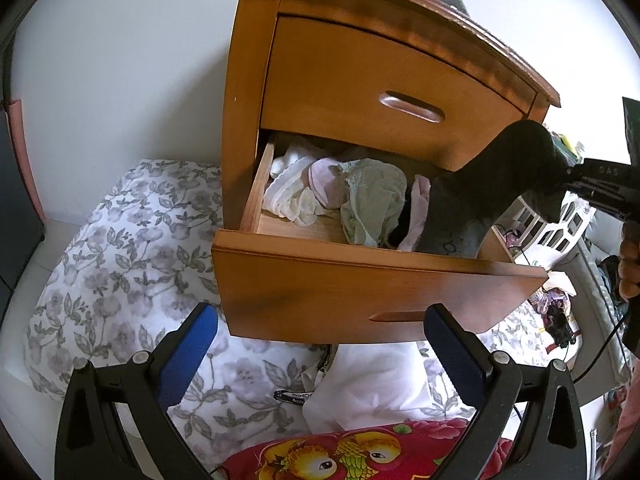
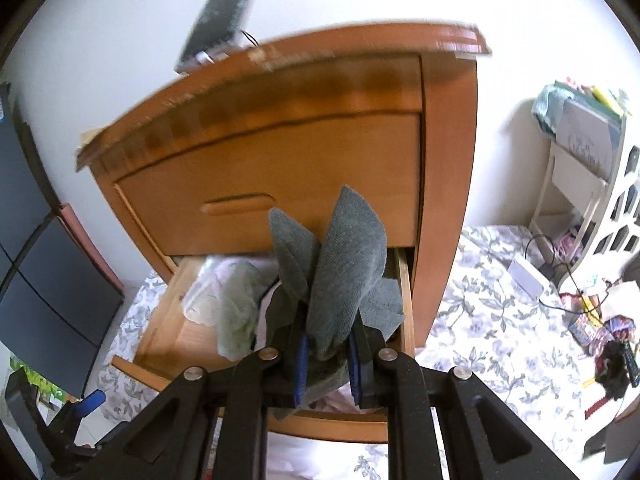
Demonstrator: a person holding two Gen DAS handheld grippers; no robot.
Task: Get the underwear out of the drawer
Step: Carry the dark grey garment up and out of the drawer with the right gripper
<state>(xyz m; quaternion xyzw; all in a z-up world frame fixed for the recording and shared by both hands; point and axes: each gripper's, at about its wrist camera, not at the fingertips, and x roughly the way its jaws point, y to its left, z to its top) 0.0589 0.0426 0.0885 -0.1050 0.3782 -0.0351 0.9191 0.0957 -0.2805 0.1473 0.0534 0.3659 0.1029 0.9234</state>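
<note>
Underwear [image 2: 344,264], dark grey ribbed knit, bunches clamped in right hand-held gripper [image 2: 328,364]; left hand-held gripper [image 1: 320,344] gapes apart.

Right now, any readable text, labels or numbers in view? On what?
None reads clearly.
Blue tag on floral bedding: print too small.
Dark grey garment: small mark, illegible.
Right tool body: pale letters, blurred.
Box on shelf: writing blurred.

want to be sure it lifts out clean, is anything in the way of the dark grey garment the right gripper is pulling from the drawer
Nothing visible blocks it. The right gripper is shut on the dark grey garment, which hangs above the open lower drawer, in front of the closed upper drawer. Its lower end reaches into the drawer.
</note>
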